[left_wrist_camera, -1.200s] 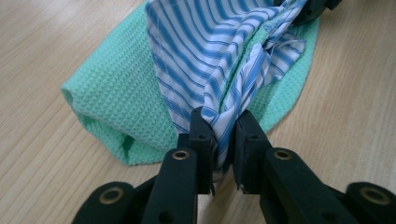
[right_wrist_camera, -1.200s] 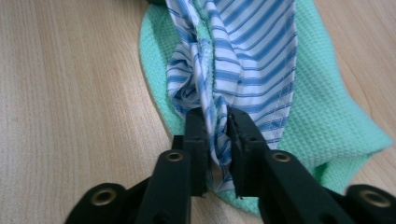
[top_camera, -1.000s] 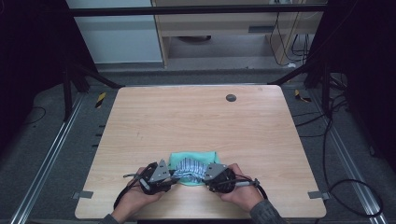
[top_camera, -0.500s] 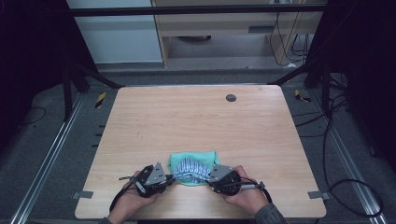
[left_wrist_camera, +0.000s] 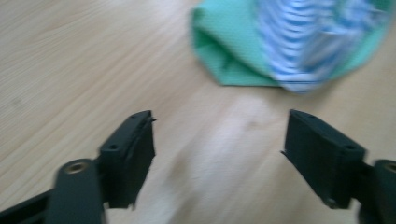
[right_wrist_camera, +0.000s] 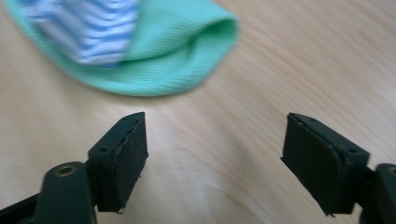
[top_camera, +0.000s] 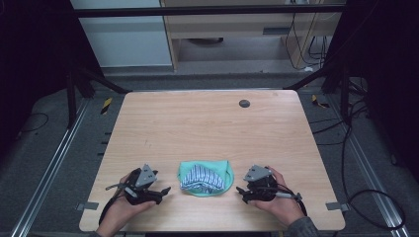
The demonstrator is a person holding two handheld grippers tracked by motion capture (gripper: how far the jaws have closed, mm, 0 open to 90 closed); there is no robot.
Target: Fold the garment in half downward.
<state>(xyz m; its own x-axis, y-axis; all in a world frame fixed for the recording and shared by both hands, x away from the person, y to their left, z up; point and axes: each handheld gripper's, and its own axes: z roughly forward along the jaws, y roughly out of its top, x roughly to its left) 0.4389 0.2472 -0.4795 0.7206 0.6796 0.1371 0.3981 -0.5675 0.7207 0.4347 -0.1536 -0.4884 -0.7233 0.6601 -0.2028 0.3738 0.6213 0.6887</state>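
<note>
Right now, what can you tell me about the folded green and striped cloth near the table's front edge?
The folded mint-green cloth with a blue-and-white striped panel lies flat on the light wooden table, near its front edge, between the two hands. It looks like soft, finely textured knit, folded into a rounded bundle with the stripes on top and green showing around them. Nothing touches it: the left claw and right claw stand open, apart from it on either side.
</note>
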